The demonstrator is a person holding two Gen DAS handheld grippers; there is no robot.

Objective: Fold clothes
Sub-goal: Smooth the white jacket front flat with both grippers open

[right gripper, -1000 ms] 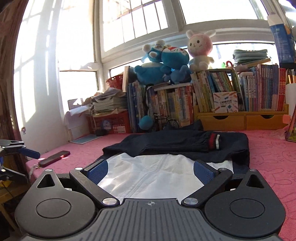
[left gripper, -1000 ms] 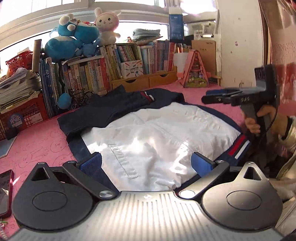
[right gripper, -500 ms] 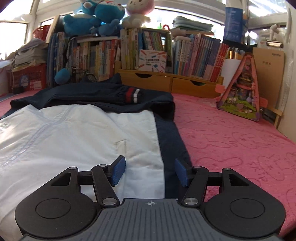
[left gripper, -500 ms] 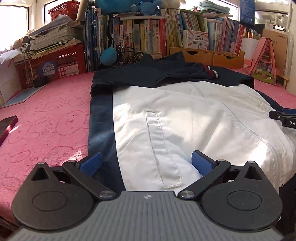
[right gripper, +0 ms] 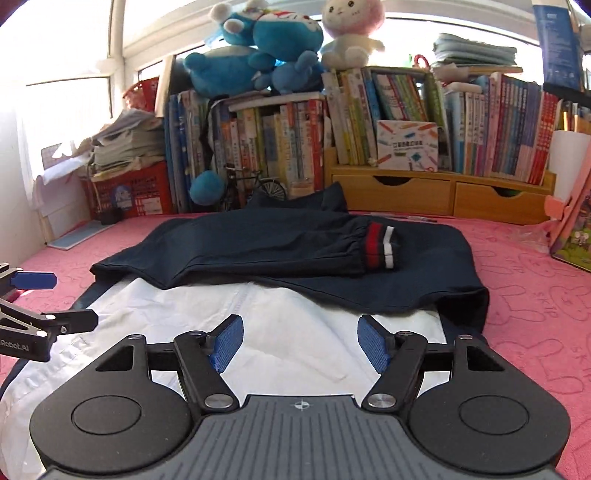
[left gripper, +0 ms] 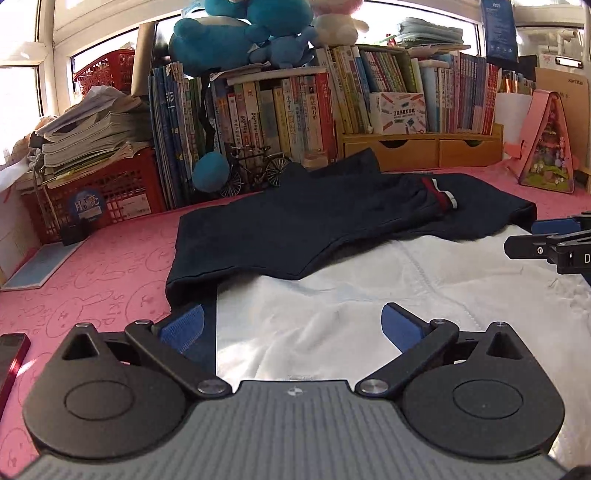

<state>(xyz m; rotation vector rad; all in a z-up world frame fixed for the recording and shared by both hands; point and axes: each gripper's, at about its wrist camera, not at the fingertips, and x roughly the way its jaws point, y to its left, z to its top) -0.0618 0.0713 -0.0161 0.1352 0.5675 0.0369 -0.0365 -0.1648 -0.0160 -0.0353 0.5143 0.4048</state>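
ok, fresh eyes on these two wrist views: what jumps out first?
The navy-and-white jacket spread on the pink bedcover, a sleeve folded across it with a red-and-white striped cuff near the middle. Behind it, a wall of books topped by blue plush toys and a pink-and-white bunny against the bright window. Both grippers, left and right, are open over the jacket's near white part.

The pink embossed bed cover (right gripper: 535,295) is showing "SKIP" among its rabbit outlines. The black frame of the left gripper (right gripper: 22,345) is bearing "Robot.AI". Book spines are too small to read.
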